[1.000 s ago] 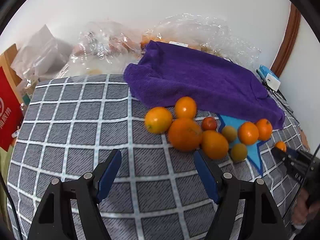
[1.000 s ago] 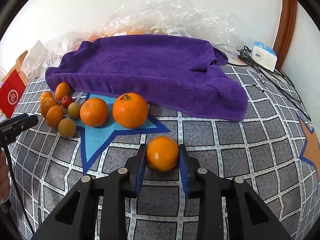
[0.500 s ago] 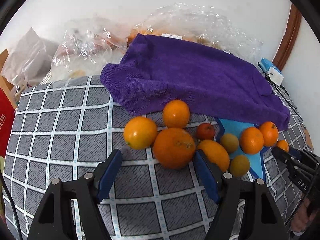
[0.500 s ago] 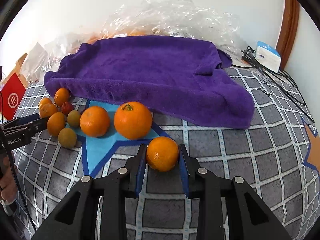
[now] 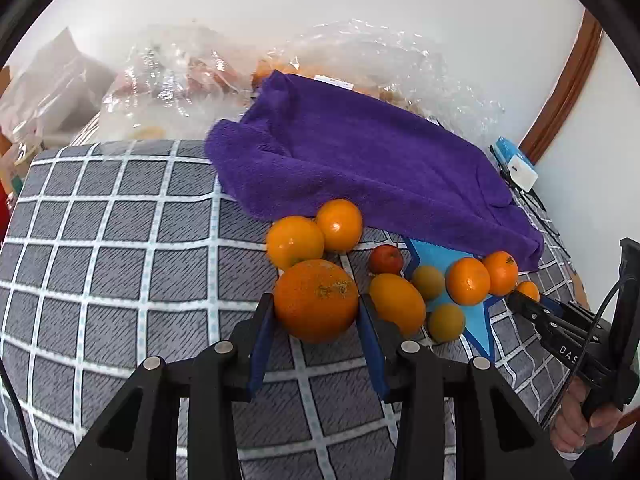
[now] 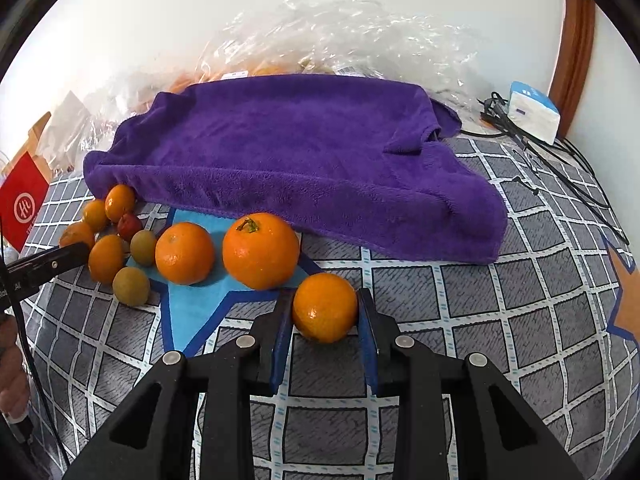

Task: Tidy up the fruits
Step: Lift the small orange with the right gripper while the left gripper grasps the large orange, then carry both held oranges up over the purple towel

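Left claw just closed on big orange, right claw pinching mandarin, purple towel behind

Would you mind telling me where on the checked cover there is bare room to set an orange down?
The checked cover is bare left of the fruit cluster, below the purple towel's left end. In the right wrist view it is also bare right of the small orange, between the towel's front edge and the cables. The blue star patch is crowded with fruit.
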A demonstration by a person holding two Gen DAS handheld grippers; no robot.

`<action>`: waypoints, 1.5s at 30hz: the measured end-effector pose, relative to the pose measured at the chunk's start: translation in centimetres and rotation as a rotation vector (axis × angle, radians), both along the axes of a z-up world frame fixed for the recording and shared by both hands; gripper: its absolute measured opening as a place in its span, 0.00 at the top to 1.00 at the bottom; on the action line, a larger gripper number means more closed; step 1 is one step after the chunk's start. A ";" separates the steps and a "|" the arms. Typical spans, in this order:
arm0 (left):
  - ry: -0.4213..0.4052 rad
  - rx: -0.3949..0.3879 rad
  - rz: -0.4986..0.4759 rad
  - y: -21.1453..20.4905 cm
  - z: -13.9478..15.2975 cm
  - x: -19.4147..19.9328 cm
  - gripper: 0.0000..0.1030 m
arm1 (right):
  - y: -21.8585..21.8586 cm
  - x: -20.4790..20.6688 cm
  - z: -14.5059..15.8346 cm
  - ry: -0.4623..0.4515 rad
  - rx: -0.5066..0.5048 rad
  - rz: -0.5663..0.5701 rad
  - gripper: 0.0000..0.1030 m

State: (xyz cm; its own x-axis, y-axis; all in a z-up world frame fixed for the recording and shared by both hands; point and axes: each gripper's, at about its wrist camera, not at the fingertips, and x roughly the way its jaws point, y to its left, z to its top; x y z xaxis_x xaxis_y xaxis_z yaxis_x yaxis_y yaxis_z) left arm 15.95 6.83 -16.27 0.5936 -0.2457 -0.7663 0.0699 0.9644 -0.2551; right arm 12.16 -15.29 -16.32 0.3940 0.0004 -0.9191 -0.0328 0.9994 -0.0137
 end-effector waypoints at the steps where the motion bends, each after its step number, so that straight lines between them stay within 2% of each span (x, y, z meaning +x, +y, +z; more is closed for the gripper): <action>1: 0.000 -0.003 0.005 0.1 0.1 -0.2 0.63 | 0.0 -0.1 0.1 -0.003 0.003 -0.001 0.70; 14: -0.009 -0.043 0.061 1.2 1.3 -3.6 0.63 | -0.6 -1.6 2.2 -0.052 0.014 0.025 0.70; 24: -0.037 -0.020 0.086 0.1 5.7 -3.8 0.63 | -0.4 -1.1 5.8 -0.119 0.027 0.042 0.70; 33: -0.112 -0.002 0.112 0.0 10.6 -4.0 0.63 | -0.4 -0.5 9.3 -0.180 0.032 0.041 0.70; 45: -0.137 0.000 0.114 0.3 13.0 -2.8 0.63 | -0.6 1.1 12.5 -0.230 0.022 0.025 0.70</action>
State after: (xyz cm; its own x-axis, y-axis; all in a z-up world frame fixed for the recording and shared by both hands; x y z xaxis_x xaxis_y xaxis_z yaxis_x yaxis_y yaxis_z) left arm 13.12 7.12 -3.27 0.7167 -0.1708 -0.6761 -0.0060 0.9680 -0.2509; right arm 13.26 -15.86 -3.85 0.5923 0.0322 -0.8051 -0.0560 0.9984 -0.0014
